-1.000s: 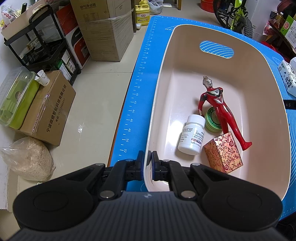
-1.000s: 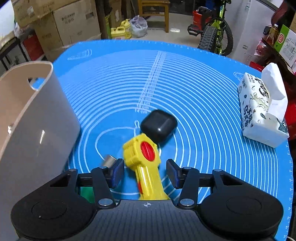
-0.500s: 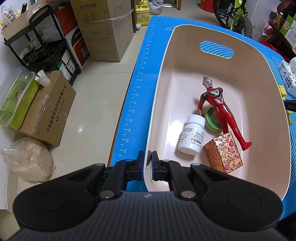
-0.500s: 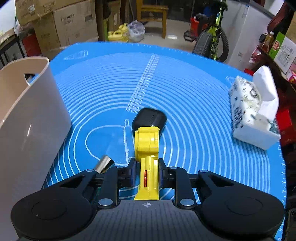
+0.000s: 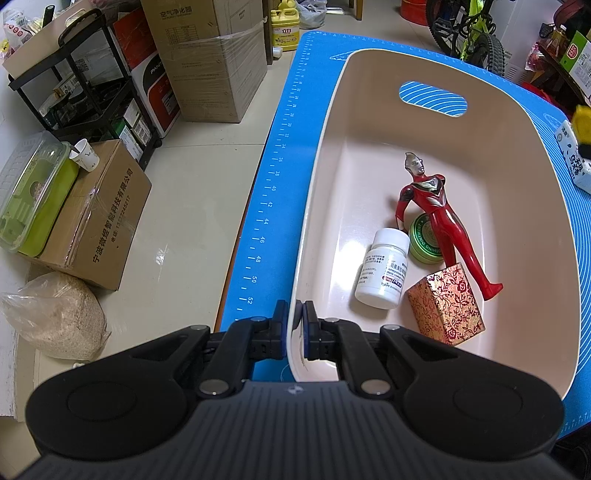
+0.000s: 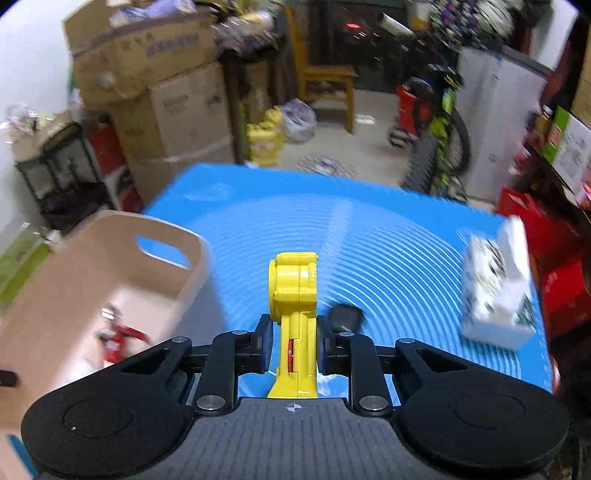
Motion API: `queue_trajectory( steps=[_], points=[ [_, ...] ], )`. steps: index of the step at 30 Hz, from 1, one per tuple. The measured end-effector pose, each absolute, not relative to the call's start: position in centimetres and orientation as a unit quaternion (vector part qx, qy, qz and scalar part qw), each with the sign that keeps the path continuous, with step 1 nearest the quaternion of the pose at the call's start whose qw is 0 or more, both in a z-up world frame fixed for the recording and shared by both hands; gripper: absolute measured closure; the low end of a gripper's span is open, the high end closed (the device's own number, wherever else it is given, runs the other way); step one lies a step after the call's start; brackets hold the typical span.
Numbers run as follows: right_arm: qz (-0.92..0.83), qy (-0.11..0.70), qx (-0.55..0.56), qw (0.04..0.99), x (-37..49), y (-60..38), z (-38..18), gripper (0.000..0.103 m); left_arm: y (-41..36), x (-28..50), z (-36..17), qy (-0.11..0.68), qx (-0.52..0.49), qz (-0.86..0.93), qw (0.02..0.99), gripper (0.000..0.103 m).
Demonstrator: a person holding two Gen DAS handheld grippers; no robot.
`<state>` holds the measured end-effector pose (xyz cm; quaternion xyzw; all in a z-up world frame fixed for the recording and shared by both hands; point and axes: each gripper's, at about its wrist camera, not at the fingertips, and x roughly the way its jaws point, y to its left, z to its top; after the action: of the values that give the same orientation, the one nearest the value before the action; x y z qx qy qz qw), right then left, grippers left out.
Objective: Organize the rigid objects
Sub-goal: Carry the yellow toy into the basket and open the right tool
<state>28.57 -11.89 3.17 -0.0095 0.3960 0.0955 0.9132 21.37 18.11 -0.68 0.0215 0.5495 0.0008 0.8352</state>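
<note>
My left gripper [image 5: 294,328] is shut on the near rim of the beige bin [image 5: 517,155]. Inside the bin lie a red figure [image 5: 439,218], a white pill bottle [image 5: 384,269], a green tin [image 5: 424,243] and a red-gold box [image 5: 445,304]. My right gripper [image 6: 293,343] is shut on a yellow toy [image 6: 293,291] and holds it up above the blue mat [image 6: 388,240]. The bin [image 6: 92,288] is to its left. A black case [image 6: 345,317] lies on the mat beneath, partly hidden by the fingers. The toy's tip shows at the right edge of the left wrist view [image 5: 581,118].
A white tissue pack [image 6: 495,291] stands on the mat at the right. Cardboard boxes [image 5: 210,62], a black rack [image 5: 74,85] and a bag of grain [image 5: 55,317] are on the floor to the left of the table. A bicycle [image 5: 469,33] and a chair [image 6: 325,81] stand behind.
My right gripper closed on the yellow toy and has lifted it off the mat, swinging toward the bin. The left gripper and bin have not moved.
</note>
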Motion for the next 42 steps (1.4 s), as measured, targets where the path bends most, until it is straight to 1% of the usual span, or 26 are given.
queue_trajectory(
  steps=[4, 8, 16, 21, 33, 34, 38, 39, 41, 42],
  points=[
    [0.146, 0.387, -0.016, 0.91, 28.2, -7.9, 4.9, 0.071, 18.1, 21.4, -0.7, 0.549, 0.021, 0.001, 0.835, 0.093],
    [0.195, 0.395, -0.027, 0.897, 28.4, -3.4, 4.9, 0.071, 18.1, 21.4, -0.7, 0.549, 0.021, 0.001, 0.835, 0.093],
    [0.241, 0.44, -0.051, 0.864, 29.0, 3.8, 1.3, 0.071, 18.1, 21.4, -0.6, 0.55, 0.02, 0.0, 0.835, 0.093],
    [0.246, 0.473, -0.078, 0.843, 28.6, 6.5, -1.2, 0.071, 18.1, 21.4, -0.6, 0.55, 0.02, 0.0, 0.835, 0.093],
    [0.228, 0.512, -0.134, 0.817, 28.1, 8.3, -4.4, 0.071, 18.2, 21.5, -0.6, 0.55, 0.023, 0.0, 0.835, 0.093],
    [0.225, 0.514, -0.132, 0.817, 28.2, 8.2, -4.4, 0.068, 18.2, 21.5, -0.6, 0.55, 0.023, 0.0, 0.835, 0.093],
    [0.228, 0.516, -0.11, 0.819, 28.3, 7.2, -4.0, 0.053, 18.2, 21.5, -0.6, 0.55, 0.024, 0.0, 0.835, 0.093],
    [0.228, 0.513, -0.103, 0.821, 28.3, 6.9, -3.6, 0.051, 18.3, 21.5, -0.5, 0.55, 0.024, 0.0, 0.835, 0.093],
    [0.231, 0.504, -0.086, 0.828, 28.3, 6.1, -2.7, 0.041, 18.4, 21.4, -0.5, 0.55, 0.024, -0.001, 0.835, 0.093],
    [0.232, 0.498, -0.08, 0.832, 28.3, 5.8, -2.3, 0.039, 18.4, 21.4, -0.5, 0.55, 0.024, -0.001, 0.835, 0.093]
  ],
)
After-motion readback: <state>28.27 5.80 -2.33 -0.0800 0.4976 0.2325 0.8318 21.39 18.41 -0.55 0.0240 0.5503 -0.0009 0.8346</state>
